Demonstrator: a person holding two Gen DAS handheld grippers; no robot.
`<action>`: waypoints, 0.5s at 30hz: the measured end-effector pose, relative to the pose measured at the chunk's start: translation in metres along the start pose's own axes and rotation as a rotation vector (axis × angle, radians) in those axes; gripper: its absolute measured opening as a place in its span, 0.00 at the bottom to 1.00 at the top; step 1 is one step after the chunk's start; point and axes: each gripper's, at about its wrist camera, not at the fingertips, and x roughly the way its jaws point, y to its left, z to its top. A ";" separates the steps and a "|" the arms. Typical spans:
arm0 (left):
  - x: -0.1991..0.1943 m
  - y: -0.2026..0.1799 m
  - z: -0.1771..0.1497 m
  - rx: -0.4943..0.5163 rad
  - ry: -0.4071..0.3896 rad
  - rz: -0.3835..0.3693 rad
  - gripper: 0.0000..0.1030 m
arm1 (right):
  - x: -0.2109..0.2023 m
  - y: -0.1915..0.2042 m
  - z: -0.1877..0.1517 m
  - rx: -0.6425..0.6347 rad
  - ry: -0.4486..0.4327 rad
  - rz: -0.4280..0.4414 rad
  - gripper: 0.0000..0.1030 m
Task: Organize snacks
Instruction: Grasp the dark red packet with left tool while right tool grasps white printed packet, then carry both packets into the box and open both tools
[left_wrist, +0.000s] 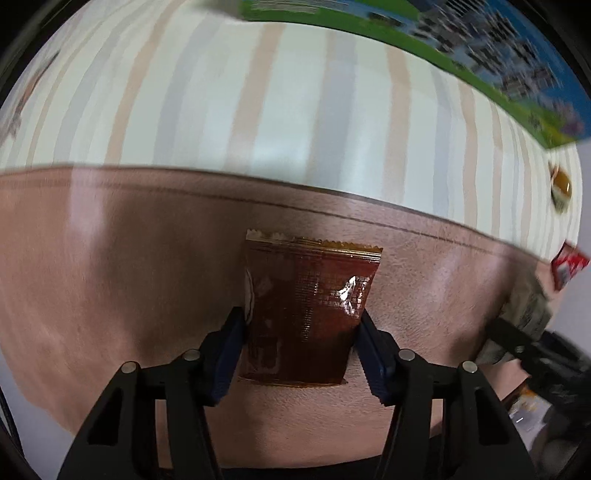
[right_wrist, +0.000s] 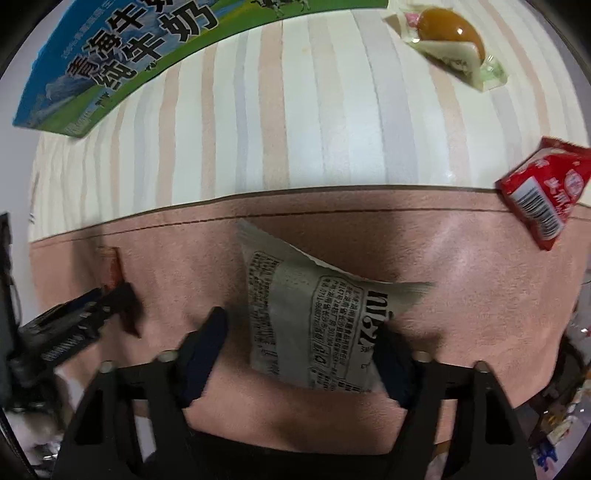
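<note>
Nearest, the left gripper (left_wrist: 303, 325) is clamped on a brown snack packet (left_wrist: 306, 314) over the pink band of the tablecloth (left_wrist: 110, 277). The right gripper (right_wrist: 303, 332) has a grey printed packet (right_wrist: 314, 325) between its fingers; the far pad looks pressed against it, the near one seems apart, so I cannot tell if it grips. Beyond the pink band, on the stripes, a red packet (right_wrist: 543, 192), a wrapped egg snack (right_wrist: 450, 37) and a milk carton box (right_wrist: 122, 62) lie scattered: sorting looks barely begun.
</note>
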 end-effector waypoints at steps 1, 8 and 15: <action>-0.001 0.002 -0.001 -0.018 -0.001 -0.007 0.53 | 0.003 -0.004 -0.007 -0.001 -0.004 0.000 0.53; -0.016 0.002 -0.002 -0.001 -0.029 -0.019 0.53 | -0.012 -0.007 -0.011 0.002 -0.028 0.071 0.45; -0.102 -0.025 0.014 0.070 -0.172 -0.124 0.53 | -0.082 0.012 0.010 -0.035 -0.121 0.225 0.45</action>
